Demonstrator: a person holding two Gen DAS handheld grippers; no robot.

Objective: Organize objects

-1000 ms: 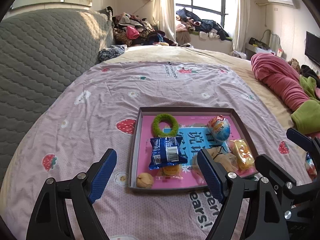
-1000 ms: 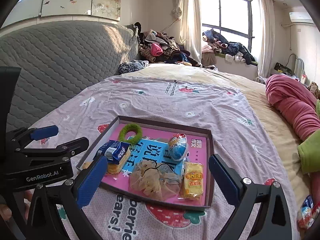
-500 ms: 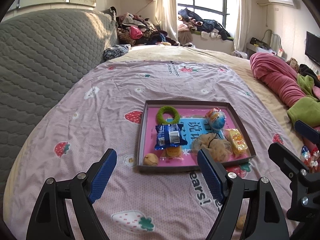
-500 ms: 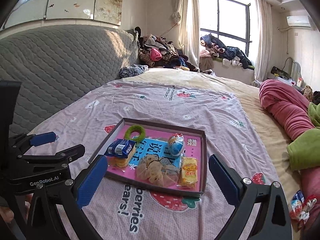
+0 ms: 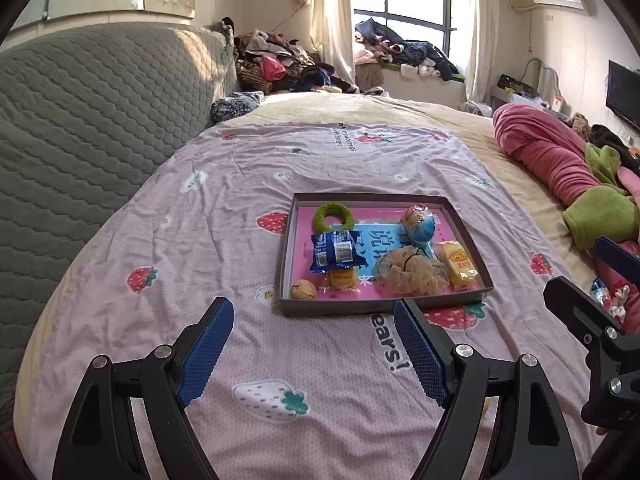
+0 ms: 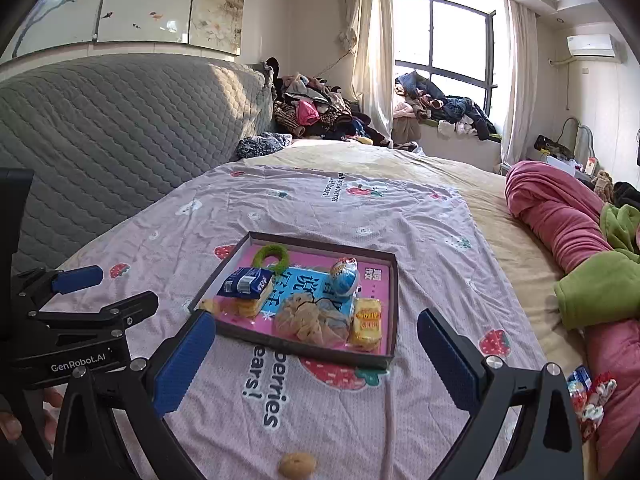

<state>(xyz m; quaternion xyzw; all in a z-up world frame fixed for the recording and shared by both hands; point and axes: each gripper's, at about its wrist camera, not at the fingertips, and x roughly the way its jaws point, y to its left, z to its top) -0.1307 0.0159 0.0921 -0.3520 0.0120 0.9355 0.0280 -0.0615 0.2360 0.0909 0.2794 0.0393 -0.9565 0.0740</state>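
A shallow dark tray (image 5: 384, 307) with a pink bottom lies on the strawberry bedsheet. It holds a green ring (image 5: 334, 218), a blue packet (image 5: 335, 251), an egg-shaped toy (image 5: 418, 222), a beige mesh scrunchie (image 5: 412, 270), a yellow snack packet (image 5: 458, 266) and a walnut (image 5: 303, 290). My left gripper (image 5: 312, 306) hovers open in front of the tray's near wall, holding nothing. In the right wrist view the tray (image 6: 304, 350) sits ahead of my right gripper (image 6: 314, 317), also open and holding nothing. A second round nut (image 6: 297, 465) lies on the sheet below it.
A grey quilted headboard (image 5: 80, 128) bounds the left side. Rolled pink (image 6: 560, 216) and green blankets (image 6: 600, 288) lie on the right, with loose snack packets (image 6: 588, 392) beside them. Piled clothes (image 6: 312, 112) sit by the window beyond the bed.
Both grippers have drawn back and slightly up from the tray, which now looks smaller and farther off. Their jaws stay equally wide. Nothing in the tray has moved.
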